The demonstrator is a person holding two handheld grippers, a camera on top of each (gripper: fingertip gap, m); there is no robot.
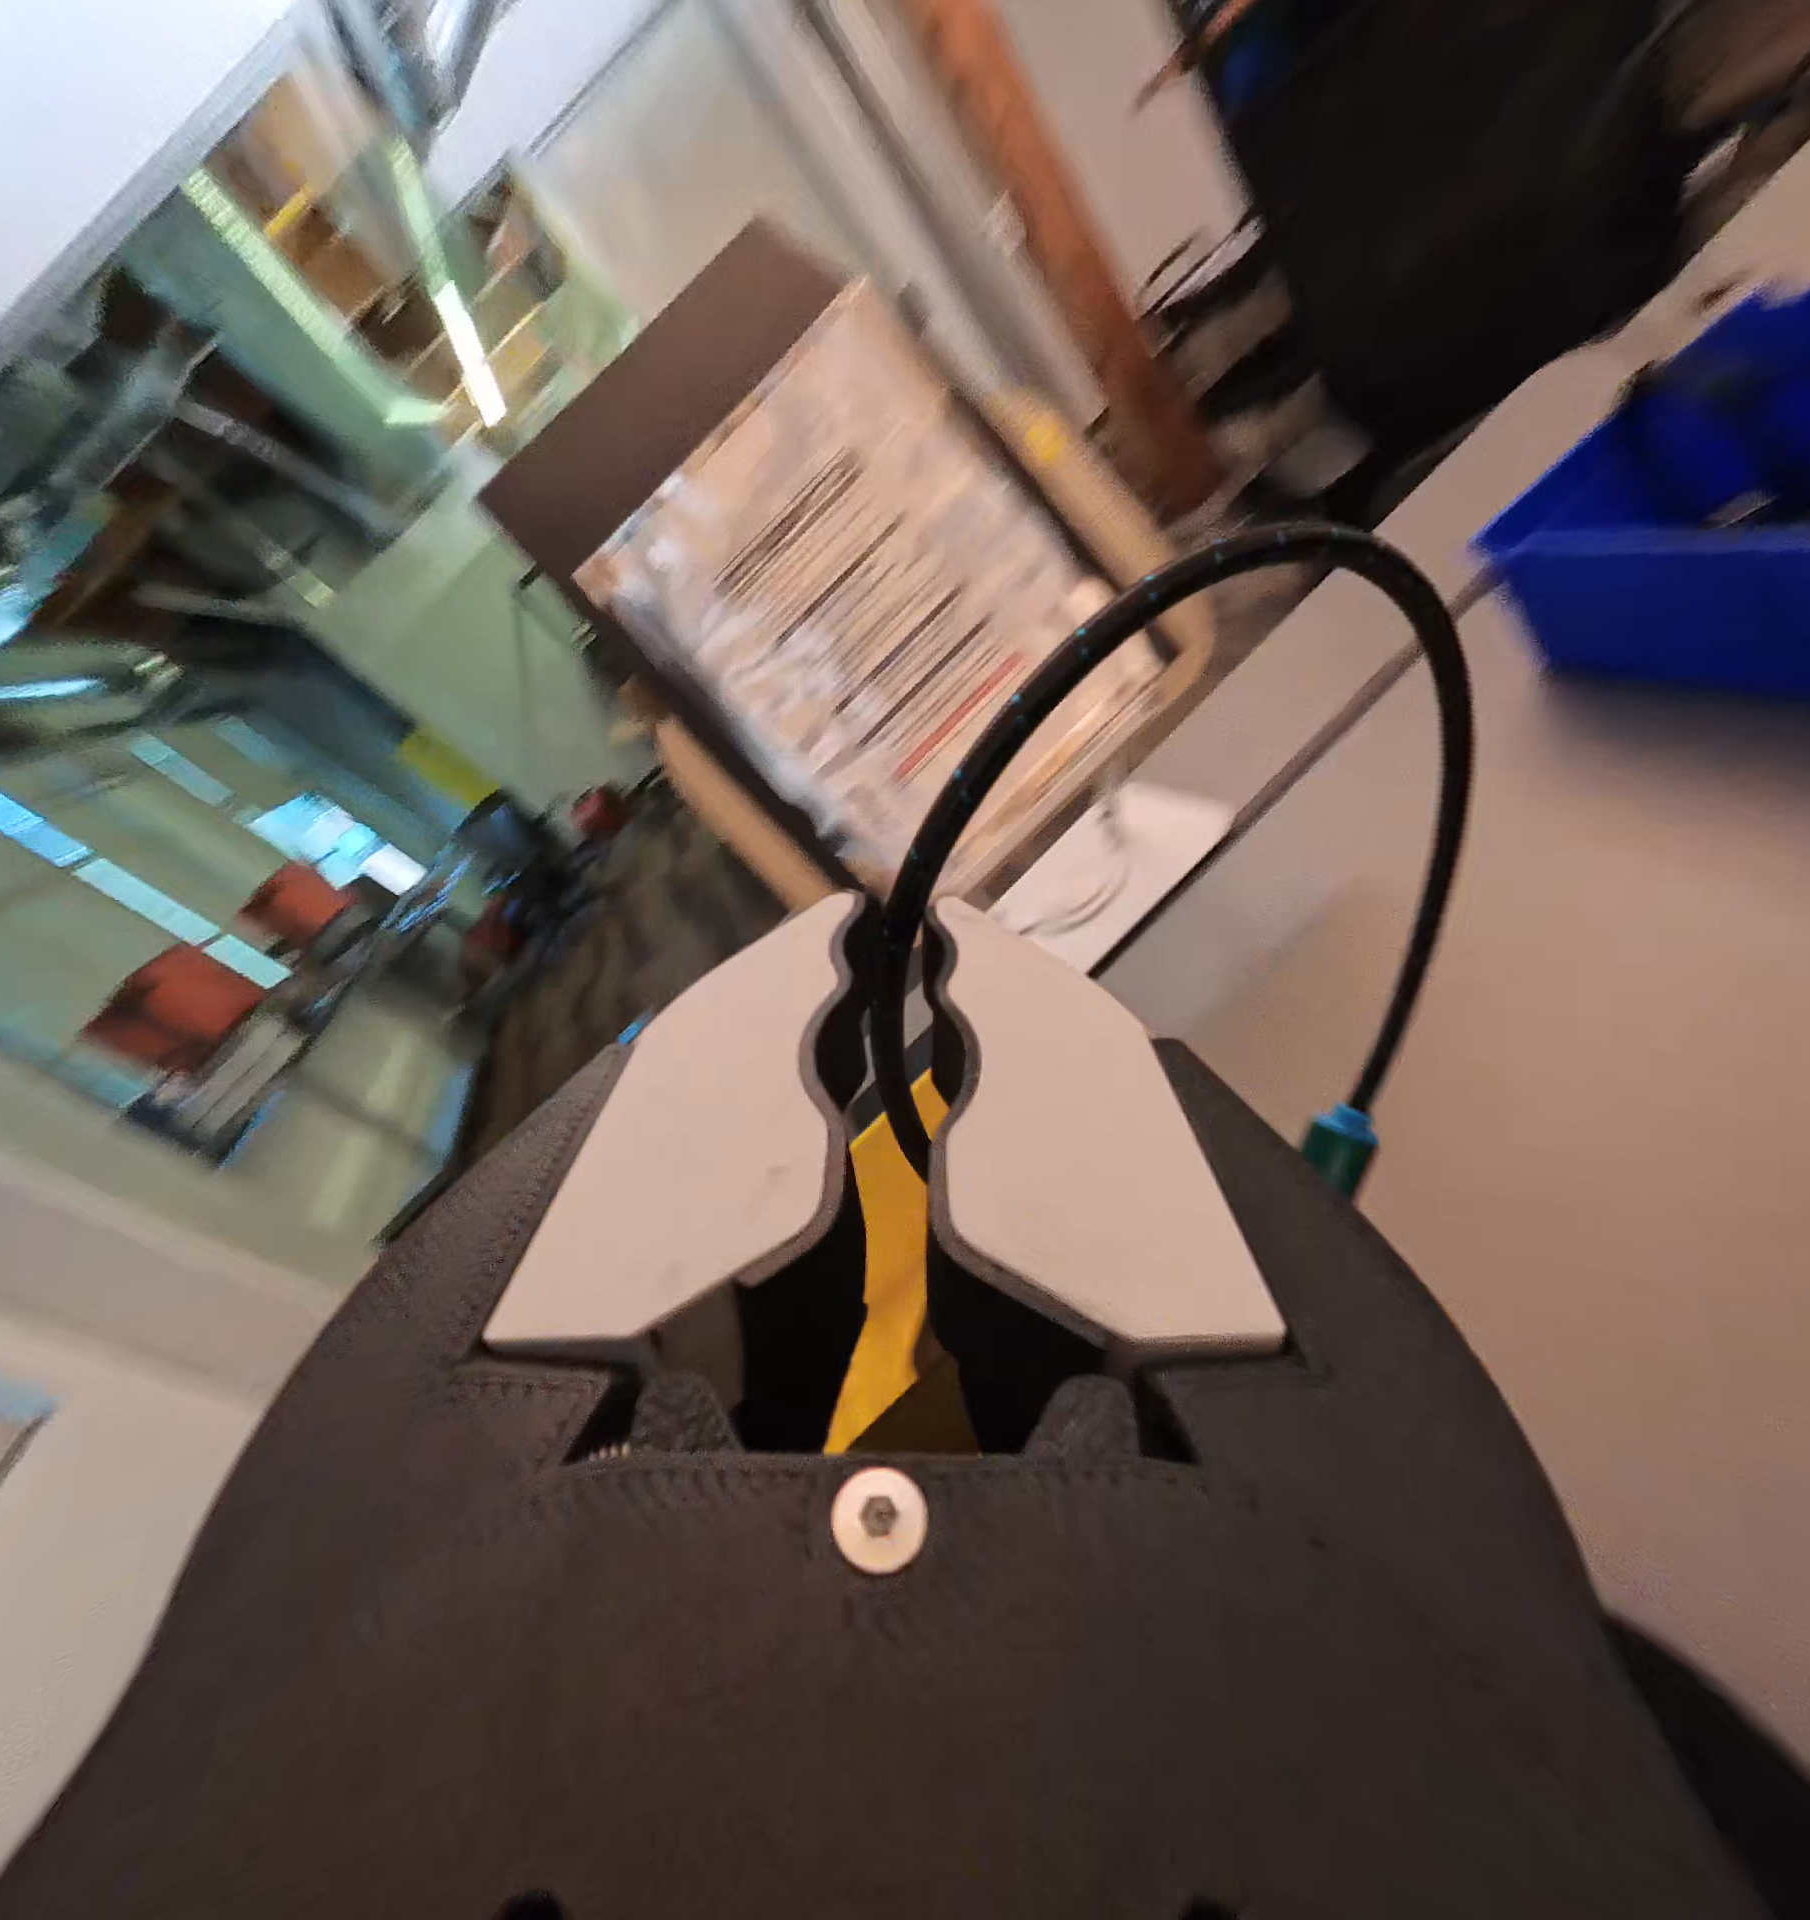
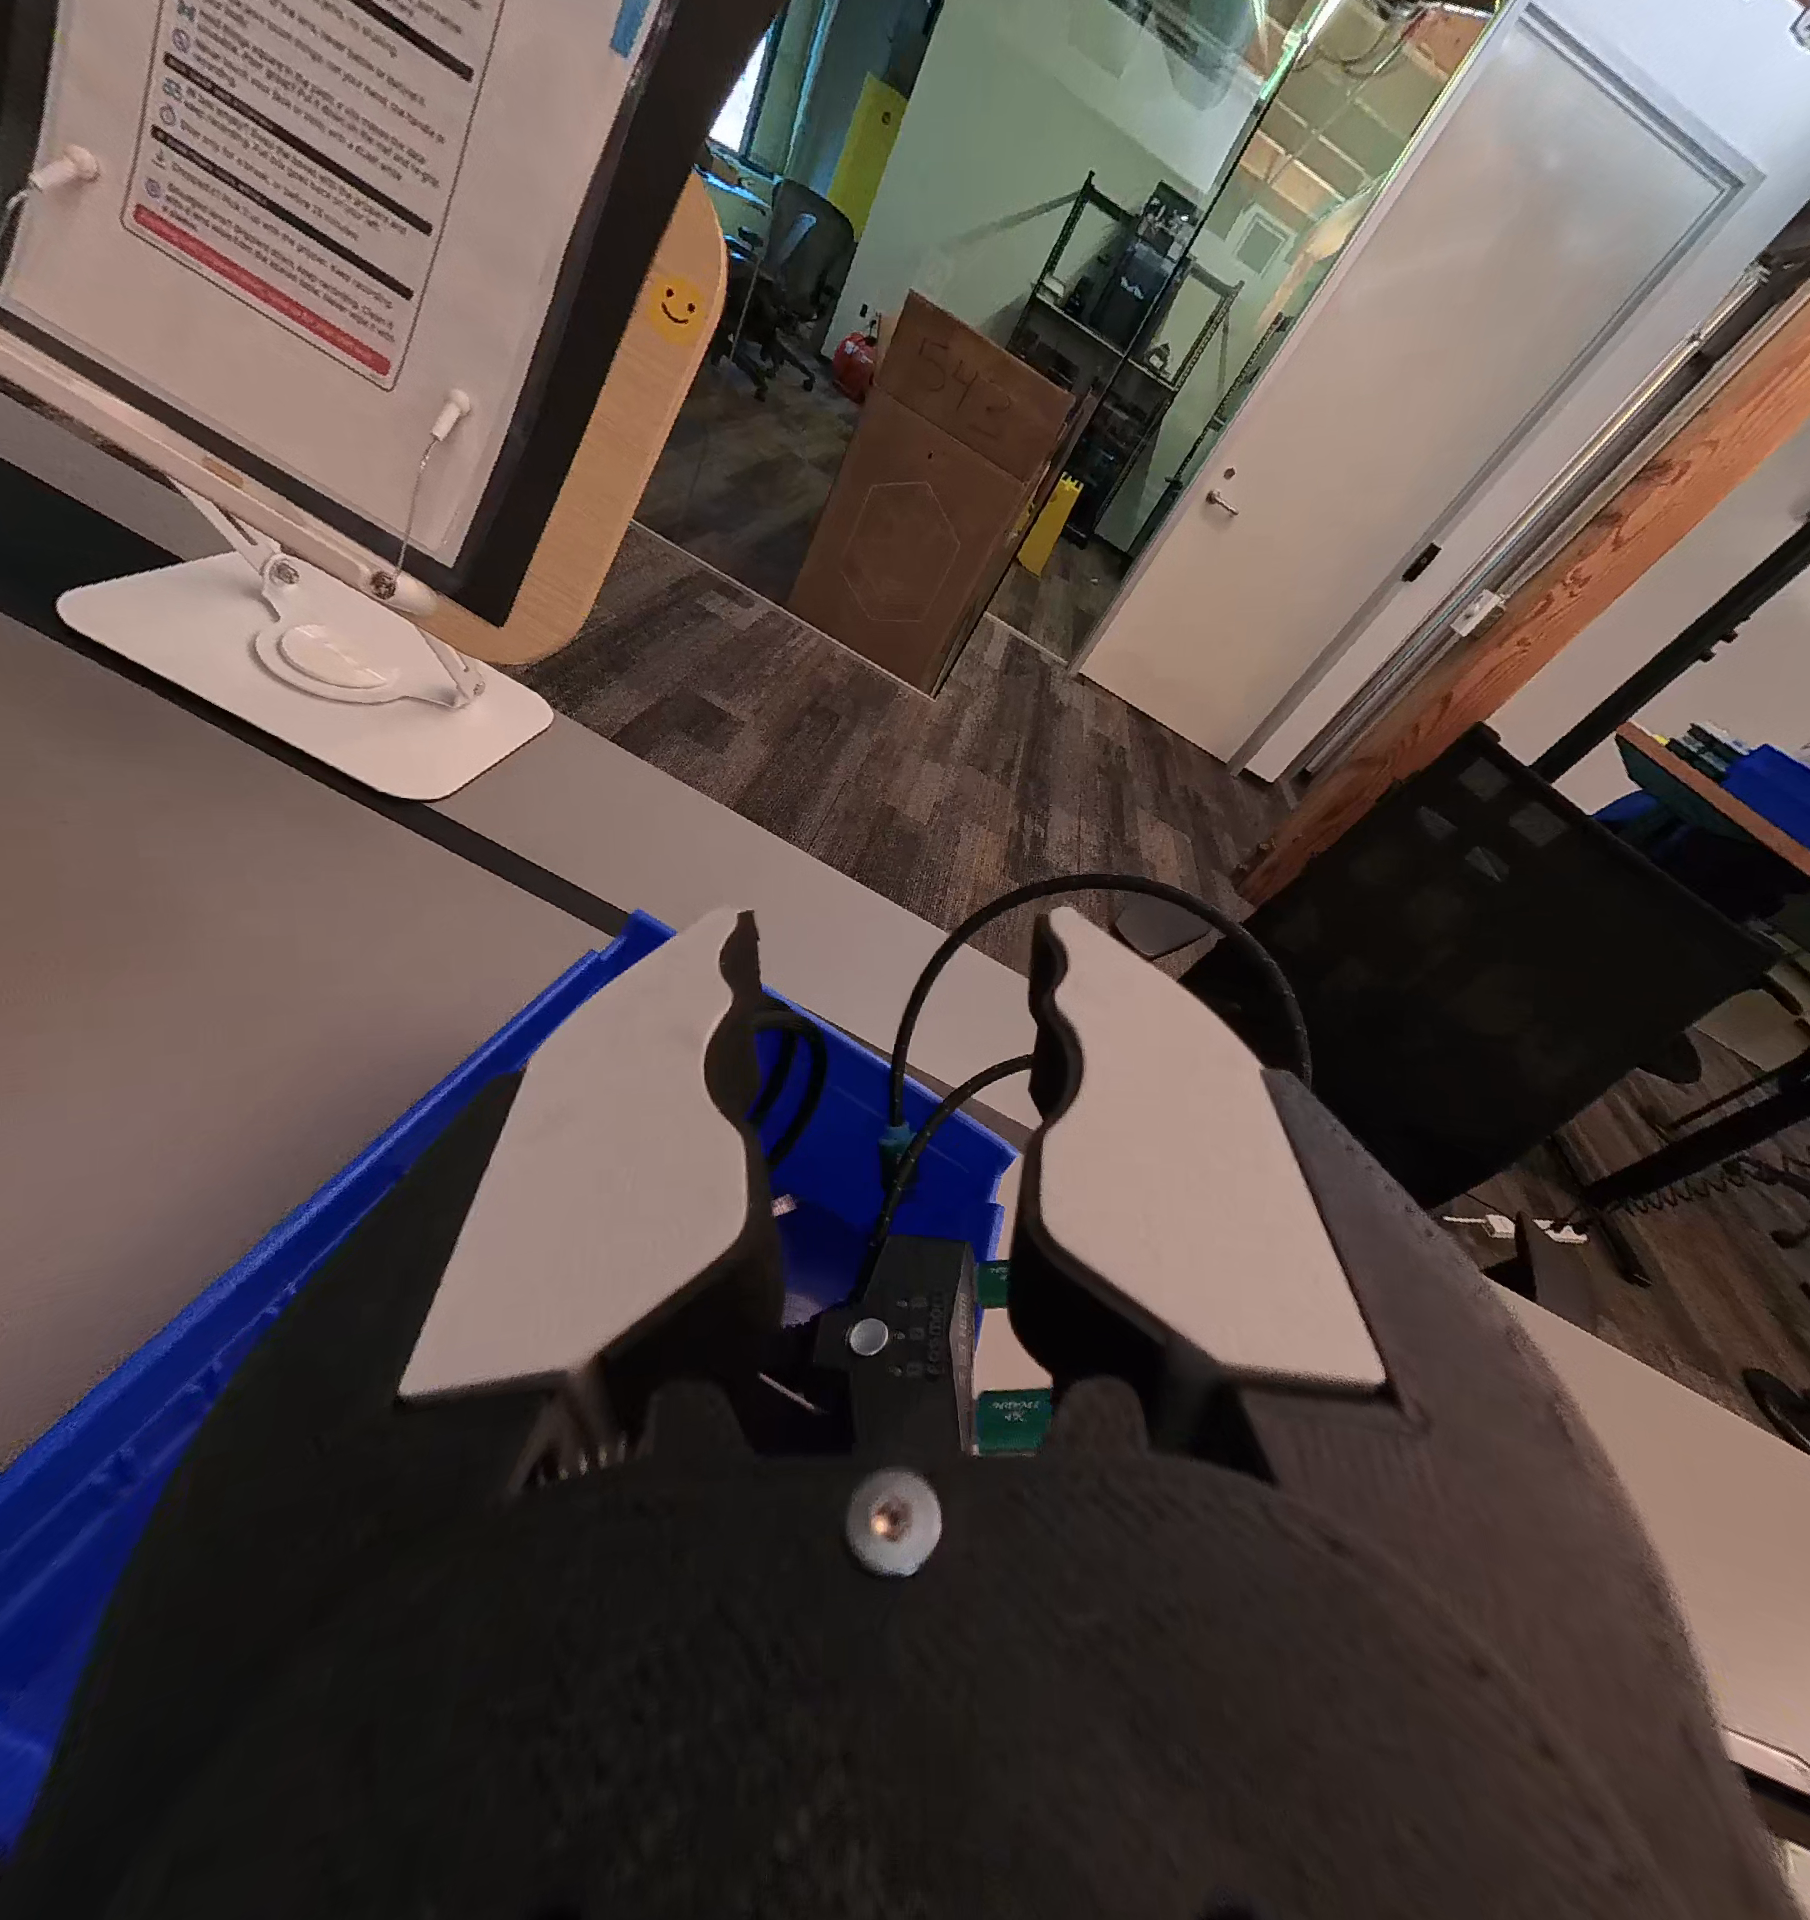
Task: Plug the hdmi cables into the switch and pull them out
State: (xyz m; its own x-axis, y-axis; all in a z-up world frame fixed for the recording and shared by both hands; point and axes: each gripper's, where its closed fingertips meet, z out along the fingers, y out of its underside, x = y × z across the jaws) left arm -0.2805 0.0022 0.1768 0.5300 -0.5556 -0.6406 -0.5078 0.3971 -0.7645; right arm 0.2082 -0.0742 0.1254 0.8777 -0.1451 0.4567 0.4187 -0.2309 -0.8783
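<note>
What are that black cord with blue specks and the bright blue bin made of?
The thin black cable with blue flecks looks sheathed in braided fabric, likely nylon: a woven, matte surface shows. The bright blue open bin looks like moulded plastic: uniform colour, smooth semi-gloss walls, ribbed rim. Neither is certain.

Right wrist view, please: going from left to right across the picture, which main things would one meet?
White stand base → blue bin → switch between the open fingers of the right gripper → white door → black mesh chair.
</note>
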